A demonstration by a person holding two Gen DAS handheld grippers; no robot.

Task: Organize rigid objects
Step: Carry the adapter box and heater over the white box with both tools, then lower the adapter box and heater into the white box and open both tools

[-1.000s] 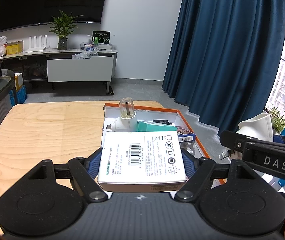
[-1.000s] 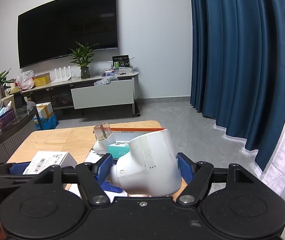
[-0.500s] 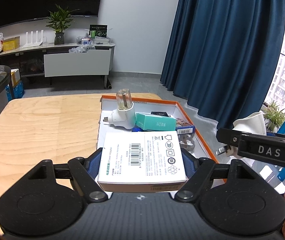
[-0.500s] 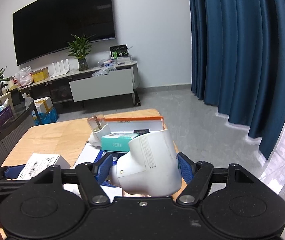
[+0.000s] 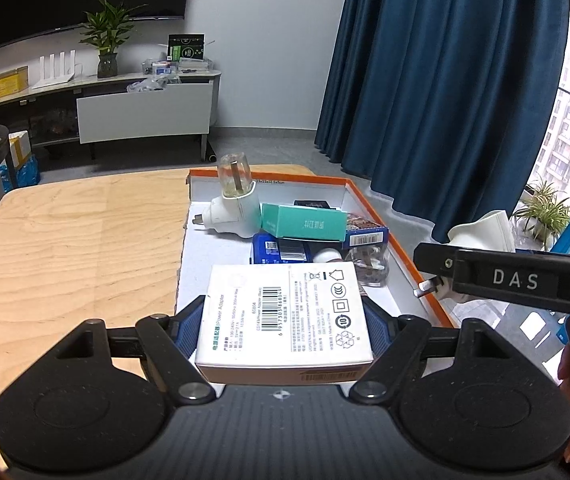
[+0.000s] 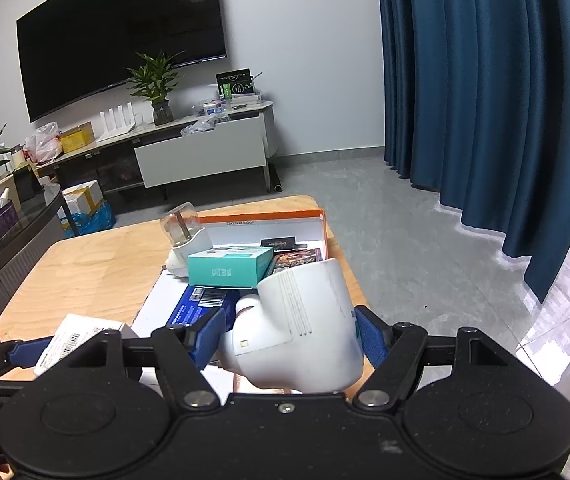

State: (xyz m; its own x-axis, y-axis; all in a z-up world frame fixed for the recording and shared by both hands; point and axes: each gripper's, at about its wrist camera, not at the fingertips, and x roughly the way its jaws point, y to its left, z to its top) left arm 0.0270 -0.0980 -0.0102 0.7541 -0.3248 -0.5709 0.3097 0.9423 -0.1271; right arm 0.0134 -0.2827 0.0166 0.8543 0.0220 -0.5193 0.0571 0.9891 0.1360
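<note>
My left gripper is shut on a white power-adapter box, held above the near end of an orange-rimmed cardboard tray. My right gripper is shut on a white plastic plug-in device, hovering over the tray's near right part. That device and the right gripper's arm show at the right of the left wrist view. Inside the tray lie a white plug-in with a clear bottle, a teal box, a blue box and several small packs.
The tray sits at the right end of a light wooden table. Beyond it are grey floor, a TV console with a plant, and dark blue curtains. A dark counter with boxes stands at the left.
Both grippers tilted downward a little, so the tray and its contents sit higher and nearer in view. The right gripper with its white device came in closer over the tray.
</note>
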